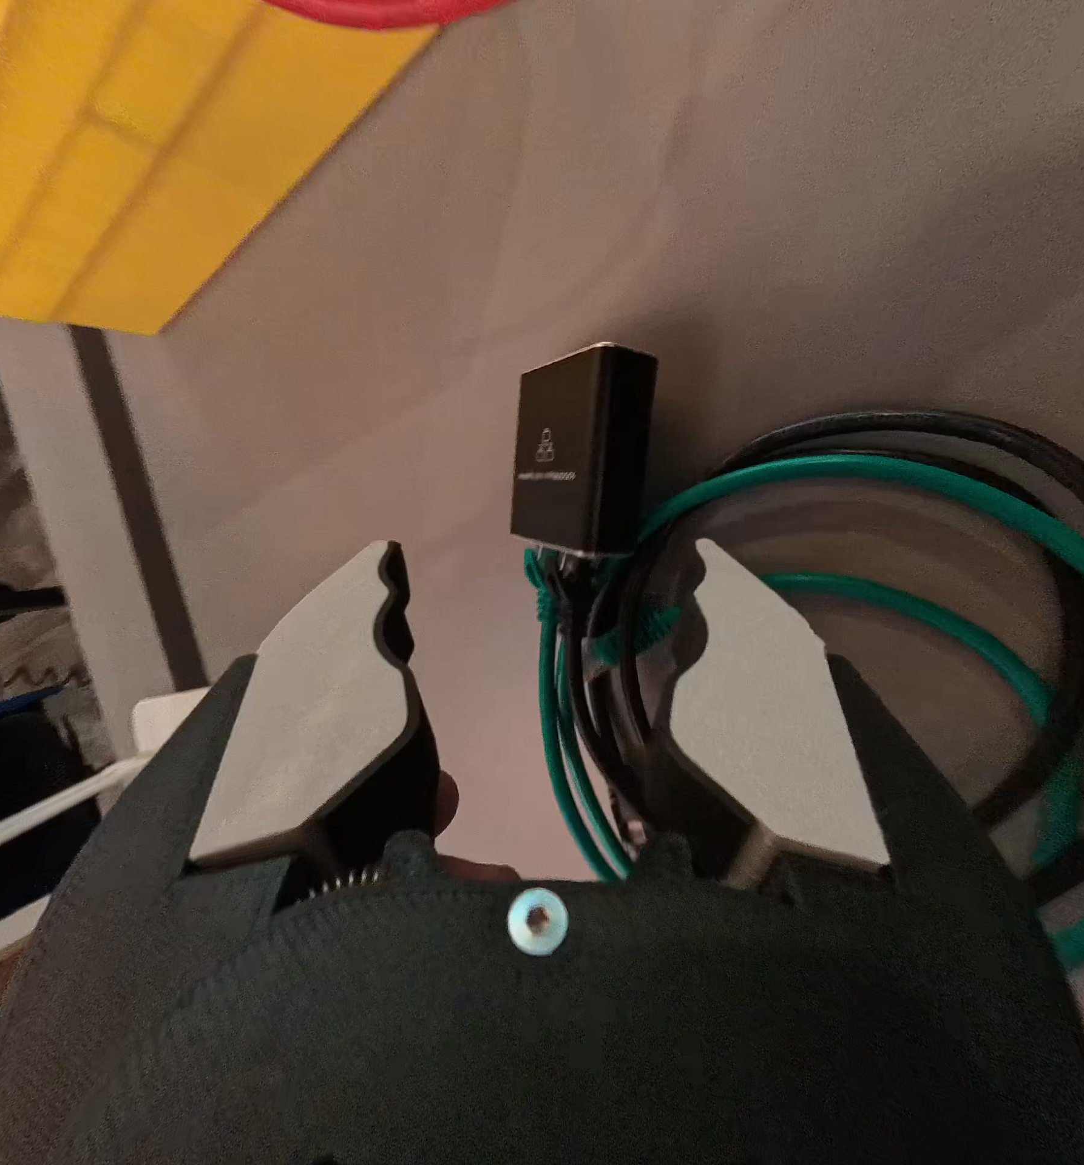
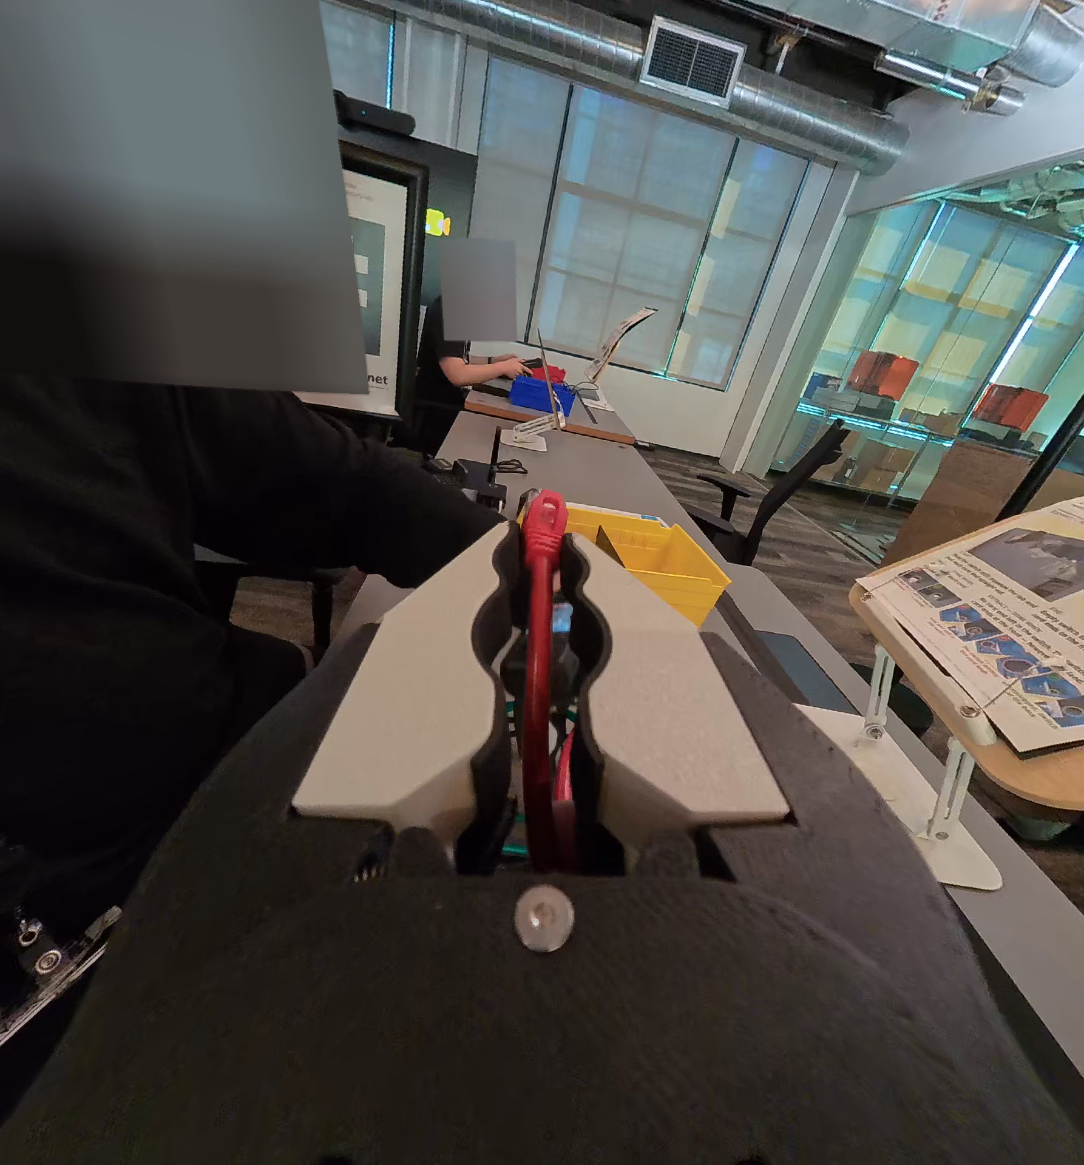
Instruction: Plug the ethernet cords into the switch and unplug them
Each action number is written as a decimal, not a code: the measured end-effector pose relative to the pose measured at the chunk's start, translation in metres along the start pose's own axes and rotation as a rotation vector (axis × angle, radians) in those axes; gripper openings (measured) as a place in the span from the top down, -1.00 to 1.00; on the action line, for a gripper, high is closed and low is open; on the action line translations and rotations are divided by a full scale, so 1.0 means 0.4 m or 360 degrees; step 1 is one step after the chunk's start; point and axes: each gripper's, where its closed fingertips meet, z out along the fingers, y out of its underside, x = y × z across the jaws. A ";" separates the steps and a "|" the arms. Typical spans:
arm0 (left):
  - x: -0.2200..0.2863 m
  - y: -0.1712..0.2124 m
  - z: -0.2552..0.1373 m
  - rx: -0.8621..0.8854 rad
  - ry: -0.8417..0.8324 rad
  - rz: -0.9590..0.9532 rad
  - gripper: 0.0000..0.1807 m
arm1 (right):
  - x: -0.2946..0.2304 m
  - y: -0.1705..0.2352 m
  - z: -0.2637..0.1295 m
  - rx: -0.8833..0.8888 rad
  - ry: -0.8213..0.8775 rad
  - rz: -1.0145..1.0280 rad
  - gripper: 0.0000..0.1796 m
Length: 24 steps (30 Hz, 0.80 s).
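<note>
In the left wrist view a small black switch (image 1: 580, 451) lies on the grey table (image 1: 779, 220), with green cords (image 1: 905, 479) and black cords (image 1: 943, 425) plugged into its near end and looping off to the right. My left gripper (image 1: 552, 580) is open and empty, its fingers just short of the switch on either side of the plugs. In the right wrist view my right gripper (image 2: 542, 551) is shut on a red ethernet cord (image 2: 538, 662), held up in the air. The red plug (image 2: 544, 514) sticks out past the fingertips.
A yellow bin (image 1: 117, 145) sits at the upper left of the left wrist view, with a red cord (image 1: 375, 9) at its top edge; it also shows in the right wrist view (image 2: 659, 561). A person's dark sleeve (image 2: 243, 479) lies left. A tilted instruction board (image 2: 993, 611) stands right. The grippers' ends are close to 30 cm from one another.
</note>
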 end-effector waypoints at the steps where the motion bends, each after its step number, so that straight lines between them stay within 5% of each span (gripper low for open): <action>1: 0.005 0.000 0.024 -0.0012 0.0044 0.0012 0.10 | 0.001 0.002 -0.002 0.0001 -0.0002 0.0002 0.89; 6: -0.006 -0.008 0.093 -0.0024 0.0269 -0.0090 -0.02 | 0.012 0.012 -0.005 0.0017 0.0000 0.0019 0.90; 13: 0.042 -0.010 0.106 -0.0006 0.0746 -0.0283 0.35 | 0.022 0.022 -0.009 0.0026 0.0003 0.0036 0.90; 19: 0.032 -0.003 0.097 0.0088 0.0616 -0.0240 0.38 | 0.027 0.027 -0.011 0.0023 0.0009 0.0042 0.89; 24: -0.039 0.015 0.009 0.0158 0.0258 -0.0253 0.39 | 0.034 0.046 0.002 -0.0044 0.0035 0.0049 0.89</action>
